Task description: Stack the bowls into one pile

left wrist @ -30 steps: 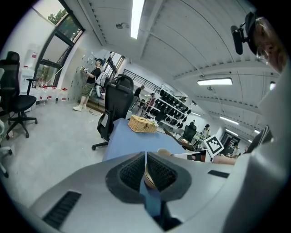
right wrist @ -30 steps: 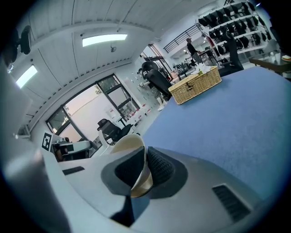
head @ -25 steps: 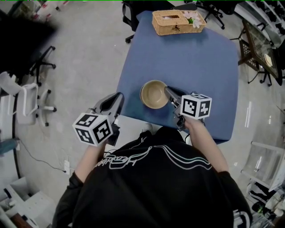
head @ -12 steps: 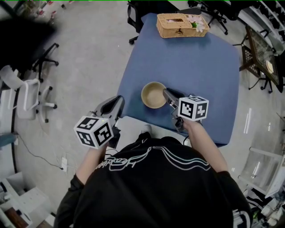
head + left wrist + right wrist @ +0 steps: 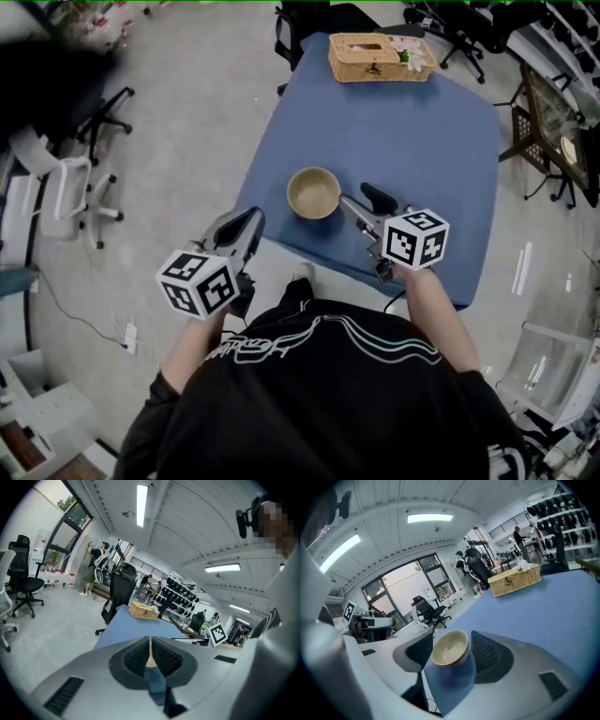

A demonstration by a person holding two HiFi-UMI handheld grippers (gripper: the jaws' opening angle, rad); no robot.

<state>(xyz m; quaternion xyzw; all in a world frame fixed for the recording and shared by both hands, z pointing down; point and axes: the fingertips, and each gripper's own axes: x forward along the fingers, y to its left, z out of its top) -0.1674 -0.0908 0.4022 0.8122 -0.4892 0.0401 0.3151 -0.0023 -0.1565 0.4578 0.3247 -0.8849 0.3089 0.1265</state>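
bowls (image 5: 313, 192), beige ceramic, nested in one pile, stand by the blue surface's (image 5: 422, 141) near edge. right gripper (image 5: 356, 195) fingers, just opened wide, grip nothing; withdraw straight, without nudging. left gripper (image 5: 251, 217) fingers closed, empty.

Beige bowls (image 5: 313, 192) stacked, upright, near blue table's (image 5: 422, 141) front edge.

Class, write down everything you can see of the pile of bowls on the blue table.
The pile of bowls is cream to tan, glossy and ceramic-looking, round and shallow. In the right gripper view two closely nested rims show. It stands upright and empty on the blue table, near its front edge, and only the table touches it. The right gripper, whose jaws have just been opening, points at it from close by. The pile lies ahead of the jaws, not between them, and is untouched.
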